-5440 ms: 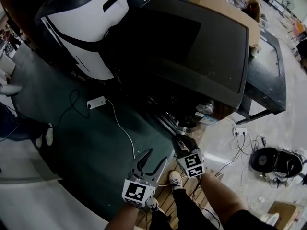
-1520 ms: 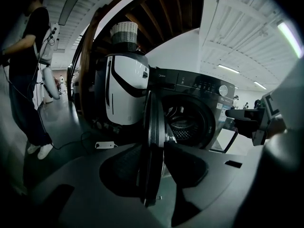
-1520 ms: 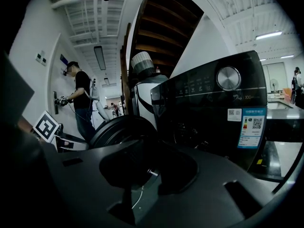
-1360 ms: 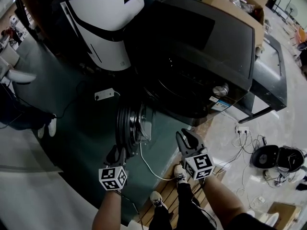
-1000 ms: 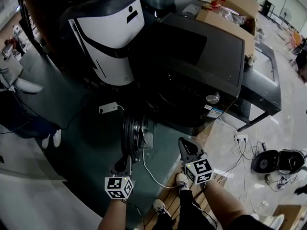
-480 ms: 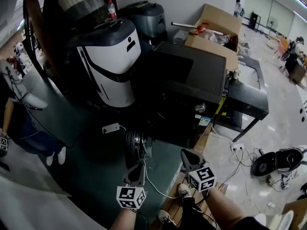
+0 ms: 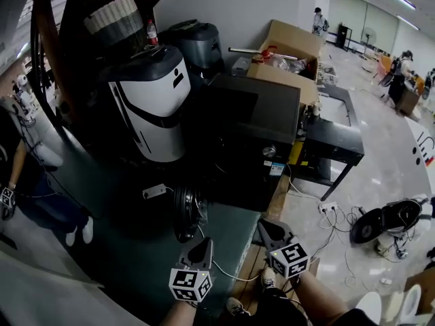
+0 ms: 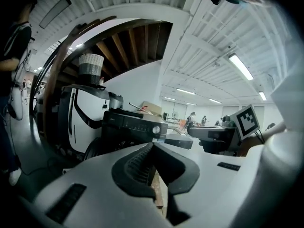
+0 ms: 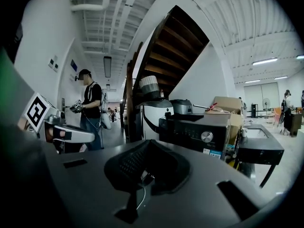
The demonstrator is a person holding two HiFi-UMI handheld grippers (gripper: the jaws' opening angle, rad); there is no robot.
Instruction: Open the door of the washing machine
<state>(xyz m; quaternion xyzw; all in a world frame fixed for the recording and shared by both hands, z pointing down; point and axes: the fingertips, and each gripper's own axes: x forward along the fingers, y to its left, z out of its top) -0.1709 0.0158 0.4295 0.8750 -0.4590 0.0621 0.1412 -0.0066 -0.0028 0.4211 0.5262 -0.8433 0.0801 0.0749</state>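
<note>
The black washing machine [image 7: 253,131] stands in the middle of the head view. Its round door [image 7: 185,212] hangs open to the left of the dark drum opening. My left gripper [image 7: 201,251] is shut and empty, held in the air just below and in front of the door, apart from it. My right gripper [image 7: 269,228] is also shut and empty, in front of the machine's lower right corner. The left gripper view shows closed jaws [image 8: 152,148] pointing at the machine's control panel [image 8: 135,123]. In the right gripper view the knob [image 9: 206,137] lies beyond the closed jaws [image 9: 149,145].
A white and black appliance [image 7: 153,100] stands left of the machine, an open cardboard box [image 7: 292,46] behind it and a black table [image 7: 336,138] on the right. A power strip [image 7: 155,191] and cables [image 7: 340,219] lie on the floor. A person [image 9: 90,108] stands at the left.
The door, shut in the earliest frame, now hangs open. Both grippers have risen and drawn back from it, the left one letting go. The head view has tilted up.
</note>
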